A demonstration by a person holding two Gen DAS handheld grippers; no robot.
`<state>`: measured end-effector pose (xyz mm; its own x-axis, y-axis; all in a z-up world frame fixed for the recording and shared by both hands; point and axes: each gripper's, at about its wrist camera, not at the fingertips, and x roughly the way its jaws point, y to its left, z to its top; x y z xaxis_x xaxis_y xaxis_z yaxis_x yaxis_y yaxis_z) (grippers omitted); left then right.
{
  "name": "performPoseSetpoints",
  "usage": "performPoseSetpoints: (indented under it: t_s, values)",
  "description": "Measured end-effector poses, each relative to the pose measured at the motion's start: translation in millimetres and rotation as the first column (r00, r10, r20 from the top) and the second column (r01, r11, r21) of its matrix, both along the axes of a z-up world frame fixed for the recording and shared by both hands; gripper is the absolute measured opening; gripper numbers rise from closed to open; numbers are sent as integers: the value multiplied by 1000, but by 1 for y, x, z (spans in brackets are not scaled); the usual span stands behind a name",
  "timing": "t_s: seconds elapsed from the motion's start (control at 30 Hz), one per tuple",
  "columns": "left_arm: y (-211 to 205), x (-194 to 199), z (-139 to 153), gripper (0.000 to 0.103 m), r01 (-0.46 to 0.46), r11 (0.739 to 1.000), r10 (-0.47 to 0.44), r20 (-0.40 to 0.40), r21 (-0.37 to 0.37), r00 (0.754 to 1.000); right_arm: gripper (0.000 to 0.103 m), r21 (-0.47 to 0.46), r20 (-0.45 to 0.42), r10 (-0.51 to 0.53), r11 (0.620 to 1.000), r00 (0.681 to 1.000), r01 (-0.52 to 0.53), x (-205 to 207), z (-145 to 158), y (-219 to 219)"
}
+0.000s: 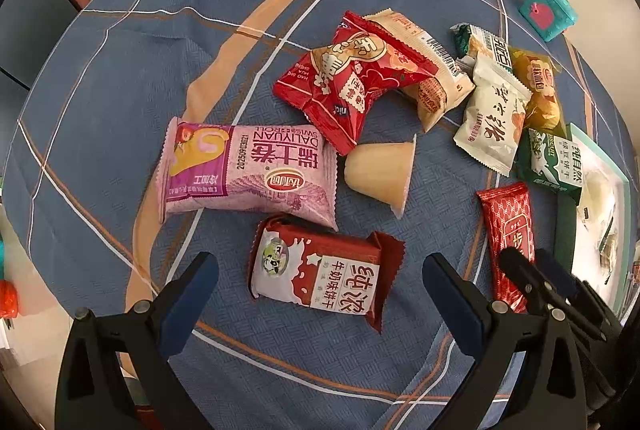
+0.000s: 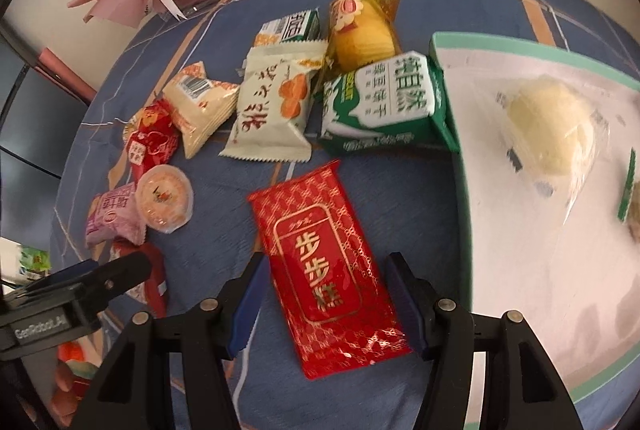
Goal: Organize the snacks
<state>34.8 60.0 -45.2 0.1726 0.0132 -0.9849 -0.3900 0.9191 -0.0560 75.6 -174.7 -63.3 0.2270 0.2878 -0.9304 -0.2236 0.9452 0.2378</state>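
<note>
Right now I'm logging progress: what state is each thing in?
Left tongs: open, straddling the brown-and-white milk biscuit pack.
Right tongs: open, either side of the flat red foil cake packet.
Clear yellow jelly cup: lying on its side.
White tray with green rim: holds a wrapped pale bun.

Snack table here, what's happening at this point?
A person with a claw in each hand is sorting loose snacks on a blue tablecloth. The right claw is open, straddling a red patterned packet beside the white tray, which already holds a pale bun. The left claw is open over a red milk biscuit pack. Neither is gripped yet.
</note>
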Motion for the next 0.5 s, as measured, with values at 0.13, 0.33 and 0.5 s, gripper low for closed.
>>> performPoseSetpoints:
  t_s: [0.13,0.33,0.5]
  values:
    - [0,-1,0,102,-1,1000,1,-1,-5,1000,63,36,-35,-2,999,999,4,-6,-1,0]
    - [0,-1,-2,102,3,1000,-3,-3,-8,1000,63,17,-35,11,1000,999,-11,-13,-1,6]
    - [-3,2,-8,100,7,1000,-7,-31,8,999,63,-76,-7,55,996,998,-56,-12,0,25]
